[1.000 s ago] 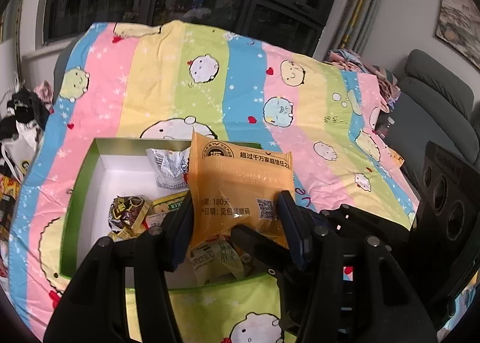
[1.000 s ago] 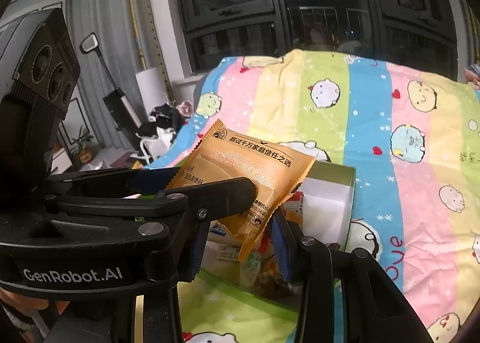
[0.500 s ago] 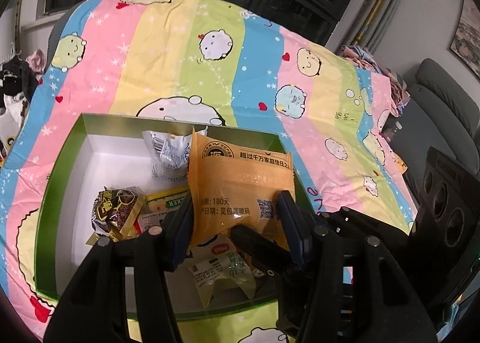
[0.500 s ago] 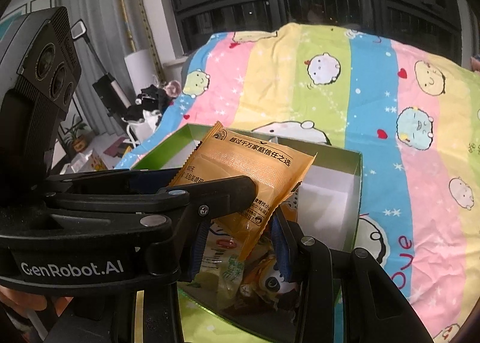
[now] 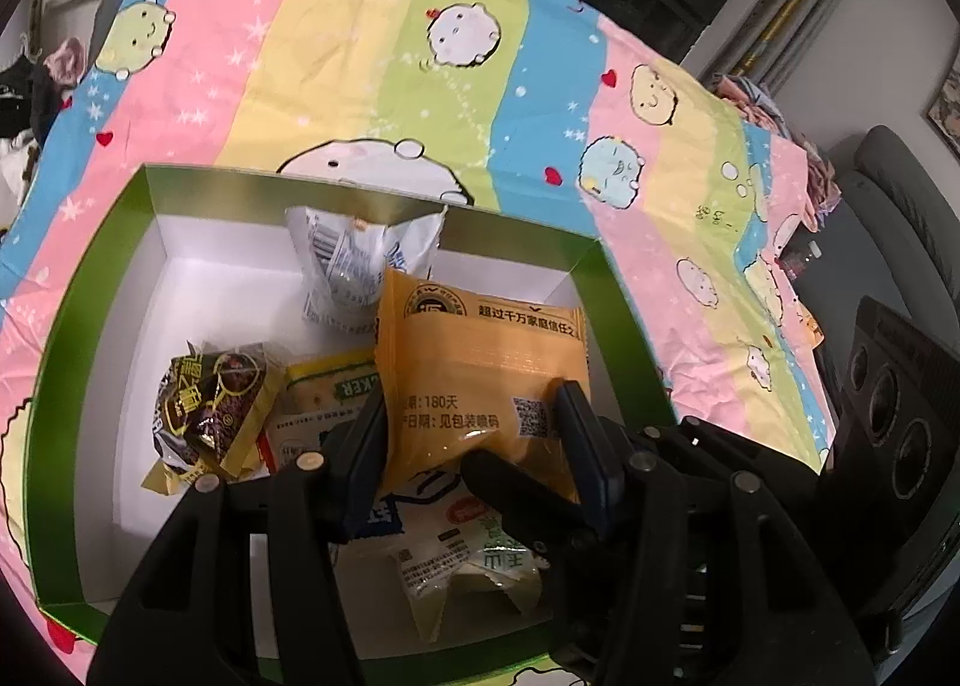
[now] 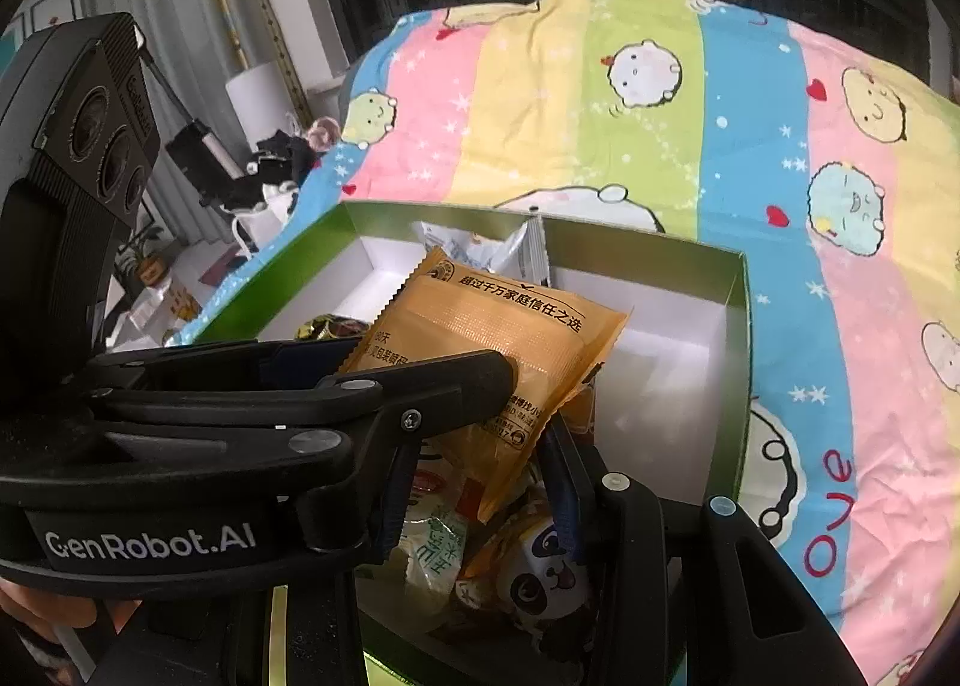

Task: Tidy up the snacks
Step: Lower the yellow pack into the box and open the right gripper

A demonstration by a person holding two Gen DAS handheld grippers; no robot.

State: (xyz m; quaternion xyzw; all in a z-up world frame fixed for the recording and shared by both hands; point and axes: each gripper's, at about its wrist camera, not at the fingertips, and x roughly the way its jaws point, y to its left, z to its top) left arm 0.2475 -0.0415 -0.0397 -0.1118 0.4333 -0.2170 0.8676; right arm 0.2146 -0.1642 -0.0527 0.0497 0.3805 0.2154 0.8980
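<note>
- The left gripper (image 5: 474, 434) is clamped across the lower part of a flat orange plastic snack packet (image 5: 480, 374); the right gripper (image 6: 480, 440) pinches the same packet's lower corner. With two grips on one slippery film, an uneven release could twist or tear it.
- The packet hangs upright, just above a pale green sachet (image 5: 474, 554) and a panda-print packet (image 6: 540, 572). Dropped from here, it could land on edge and slide.
- Around them is the shallow green-walled cardboard box with a white floor (image 5: 96, 290), holding a dark gold-wrapped sweet (image 5: 210, 404) and a silver foil pouch (image 5: 348, 266). A finger catching the near wall could drag the box over the striped cartoon bedsheet (image 5: 360, 56).
</note>
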